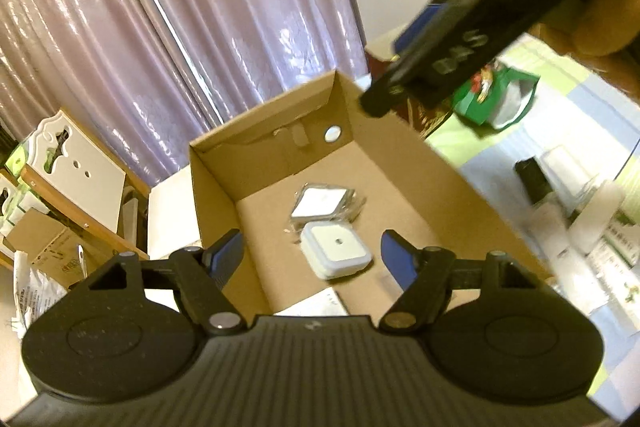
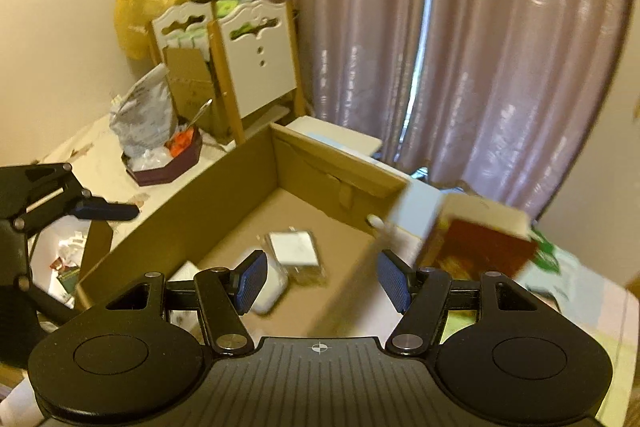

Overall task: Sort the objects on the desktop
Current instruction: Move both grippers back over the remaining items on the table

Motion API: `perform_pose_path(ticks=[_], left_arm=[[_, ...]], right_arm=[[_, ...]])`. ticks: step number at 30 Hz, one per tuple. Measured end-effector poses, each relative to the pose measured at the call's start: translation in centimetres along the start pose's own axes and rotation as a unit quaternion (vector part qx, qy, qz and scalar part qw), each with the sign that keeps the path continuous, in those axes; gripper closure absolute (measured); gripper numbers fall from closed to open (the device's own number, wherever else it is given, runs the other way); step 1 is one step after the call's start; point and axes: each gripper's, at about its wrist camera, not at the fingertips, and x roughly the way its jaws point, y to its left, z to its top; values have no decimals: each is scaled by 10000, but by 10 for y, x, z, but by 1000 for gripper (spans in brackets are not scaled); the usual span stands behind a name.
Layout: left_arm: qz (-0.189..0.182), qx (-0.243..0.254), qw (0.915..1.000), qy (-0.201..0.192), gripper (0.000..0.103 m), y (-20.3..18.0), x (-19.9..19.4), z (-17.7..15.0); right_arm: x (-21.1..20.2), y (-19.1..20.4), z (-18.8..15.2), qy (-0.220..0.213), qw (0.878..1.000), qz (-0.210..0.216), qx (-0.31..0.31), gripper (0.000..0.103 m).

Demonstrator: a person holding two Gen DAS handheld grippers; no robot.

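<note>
An open brown cardboard box sits on the table. Two small things lie on its floor, near the middle. One is a white square charger with round corners and a little dot on top. Just past it, at 12 o'clock from it, lies a flat white square in a clear plastic bag, touching or almost touching the charger. The back wall of the box has a round hole.

The left gripper hangs over the near edge of the box. Its blue fingers are spread wide, with nothing between them. The right gripper hangs over the box from the other side. Its fingers are spread wide too and hold nothing.

In the left view, at 2 o'clock from the box, lies a green bag on a cloth with pale green and blue squares. A dark bottle stands at 3 o'clock, blurry. In the right view a red and cream box is at 3 o'clock, also blurry.

Shiny pink curtains hang behind the table. White wooden boards with cut-out shapes lean at 11 o'clock, near a yellow bag.
</note>
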Motion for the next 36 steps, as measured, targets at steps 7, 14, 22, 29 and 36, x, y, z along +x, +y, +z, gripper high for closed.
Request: perform_pose_path(ticks=[7, 14, 22, 29, 36], left_arm=[[-64, -86, 9997, -229, 23, -40, -42, 6], [-169, -181, 9990, -382, 19, -92, -82, 9], [-300, -376, 9985, -246, 9, -158, -111, -6], [-353, -574, 9976, 126, 1, -197, -111, -37], [-515, -670, 9954, 461, 1, -217, -103, -66]], right_arm=[[-70, -21, -46, -229, 9993, -161, 250, 2], [-104, -48, -125, 92, 9967, -259, 769, 2], [-126, -60, -193, 386, 9923, -184, 1163, 2], [-138, -55, -228, 470, 9890, -177, 1388, 2], [-137, -38, -243, 531, 9830, -346, 1723, 2]])
